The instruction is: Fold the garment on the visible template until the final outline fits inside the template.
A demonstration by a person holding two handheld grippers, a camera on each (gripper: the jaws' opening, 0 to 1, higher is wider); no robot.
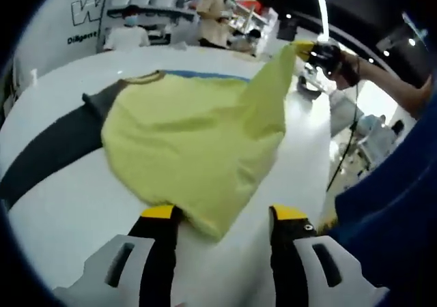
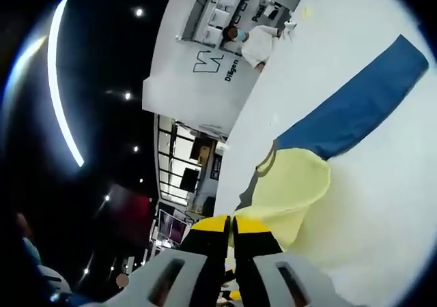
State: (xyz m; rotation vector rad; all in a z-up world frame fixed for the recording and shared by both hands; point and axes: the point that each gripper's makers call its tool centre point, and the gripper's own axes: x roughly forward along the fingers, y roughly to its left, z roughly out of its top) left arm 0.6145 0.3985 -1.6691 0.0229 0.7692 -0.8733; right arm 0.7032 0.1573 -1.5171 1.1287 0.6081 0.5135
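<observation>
Lifting garment (image 1: 198, 143) by right claw (image 2: 231, 226)

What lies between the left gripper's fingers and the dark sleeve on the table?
In the left gripper view, the yellow garment body and bare white table lie between the left gripper and the dark sleeve.

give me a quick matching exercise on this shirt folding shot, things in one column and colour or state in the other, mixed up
Things:
1. garment body
2. sleeve lying on the table in the left gripper view
3. sleeve in the right gripper view
4. right hand-held gripper
5. left hand-held gripper

Colour or state:
A. blue
B. jaws apart
C. yellow
D. dark grey
E. shut on the garment, lifting a corner

Pairs: 1-C, 2-D, 3-A, 4-E, 5-B
</observation>
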